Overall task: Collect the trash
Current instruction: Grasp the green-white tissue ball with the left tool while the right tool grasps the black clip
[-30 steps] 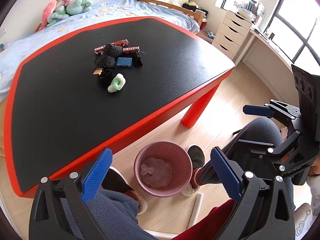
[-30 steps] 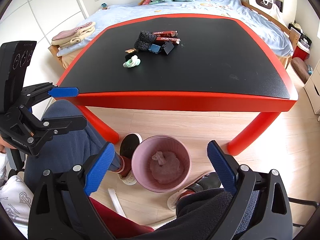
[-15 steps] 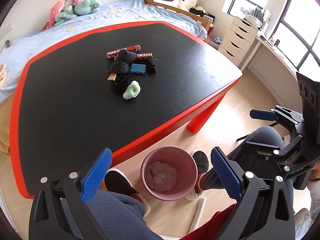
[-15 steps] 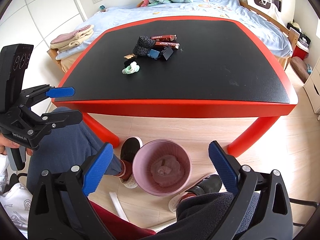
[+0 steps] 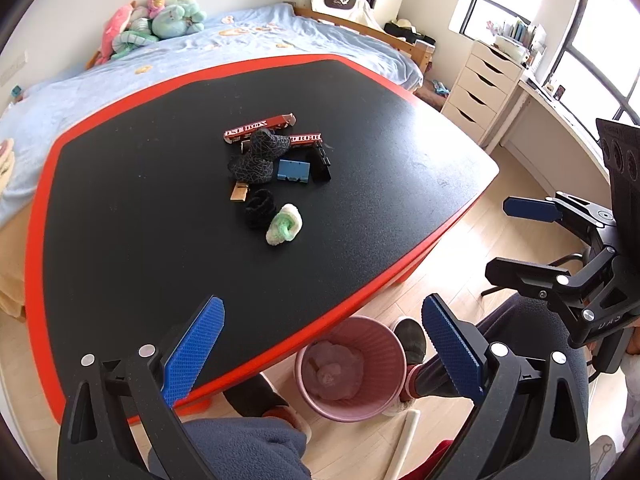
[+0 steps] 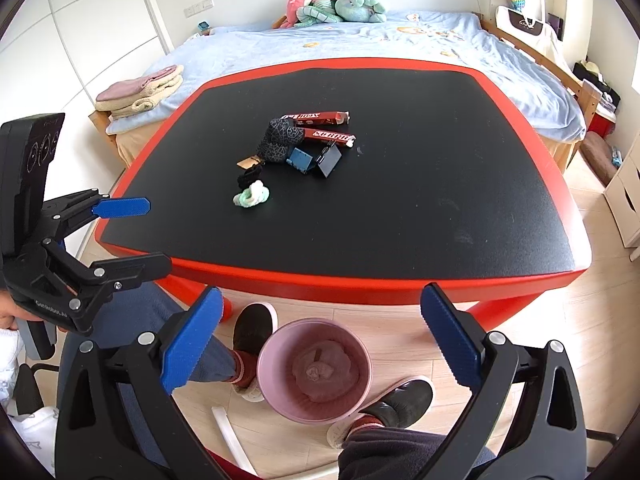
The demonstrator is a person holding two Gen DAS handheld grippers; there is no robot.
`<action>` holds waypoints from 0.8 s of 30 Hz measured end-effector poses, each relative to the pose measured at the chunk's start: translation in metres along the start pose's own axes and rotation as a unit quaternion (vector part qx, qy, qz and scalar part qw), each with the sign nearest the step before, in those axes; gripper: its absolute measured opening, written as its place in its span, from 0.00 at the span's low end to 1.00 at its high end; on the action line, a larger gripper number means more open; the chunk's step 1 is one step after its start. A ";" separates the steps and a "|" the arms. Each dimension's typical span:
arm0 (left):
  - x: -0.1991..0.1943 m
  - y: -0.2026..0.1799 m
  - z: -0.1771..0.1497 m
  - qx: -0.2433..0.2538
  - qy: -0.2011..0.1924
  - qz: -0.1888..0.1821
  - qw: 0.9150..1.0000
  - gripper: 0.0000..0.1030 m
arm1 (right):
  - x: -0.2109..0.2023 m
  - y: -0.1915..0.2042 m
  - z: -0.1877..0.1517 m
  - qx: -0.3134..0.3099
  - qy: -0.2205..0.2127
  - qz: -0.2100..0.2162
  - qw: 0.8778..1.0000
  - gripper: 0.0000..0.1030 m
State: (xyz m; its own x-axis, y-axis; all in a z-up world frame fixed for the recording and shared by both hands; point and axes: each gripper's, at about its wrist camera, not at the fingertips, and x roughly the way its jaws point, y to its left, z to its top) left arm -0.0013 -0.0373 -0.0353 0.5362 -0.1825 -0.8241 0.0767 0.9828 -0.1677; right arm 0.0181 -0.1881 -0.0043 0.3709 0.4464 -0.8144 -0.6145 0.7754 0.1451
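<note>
A pile of small items lies mid-table: two red boxes (image 5: 259, 128), dark patterned socks (image 5: 258, 158), a blue piece (image 5: 294, 171), a black clip (image 5: 321, 168), a black scrunchie (image 5: 260, 208) and a white-green scrunchie (image 5: 284, 226). The pile also shows in the right wrist view (image 6: 296, 148). A pink bin (image 5: 346, 368) with crumpled tissue stands on the floor before the table, also in the right wrist view (image 6: 314, 370). My left gripper (image 5: 320, 352) is open and empty above the table's near edge. My right gripper (image 6: 318, 344) is open and empty above the bin.
The table (image 6: 400, 280) is black with a red rim and red legs. The person's feet in dark slippers (image 6: 252, 332) flank the bin. A bed (image 6: 360, 40) with plush toys is behind; white drawers (image 5: 480, 88) and a desk stand at right.
Both grippers have risen and moved forward toward the table; the pile now looks nearer and the bin lower in view. Both stay open.
</note>
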 end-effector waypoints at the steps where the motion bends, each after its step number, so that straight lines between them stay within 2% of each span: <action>1: 0.002 0.001 0.003 0.000 0.001 0.000 1.000 0.92 | 0.002 -0.002 0.004 0.002 -0.001 0.001 1.000 0.95; 12: 0.031 0.015 0.024 -0.004 0.015 -0.013 1.000 0.92 | 0.041 -0.015 0.056 0.005 0.009 -0.004 1.000 0.95; 24: 0.060 0.025 0.030 -0.013 0.027 -0.033 0.999 0.92 | 0.094 -0.023 0.082 0.009 0.033 0.002 0.999 0.95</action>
State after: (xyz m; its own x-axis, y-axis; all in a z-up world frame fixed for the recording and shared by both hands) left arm 0.0578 -0.0233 -0.0723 0.4839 -0.2483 -0.8391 0.0873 0.9678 -0.2360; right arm 0.1245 -0.1277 -0.0378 0.3203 0.4197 -0.8493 -0.6028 0.7819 0.1591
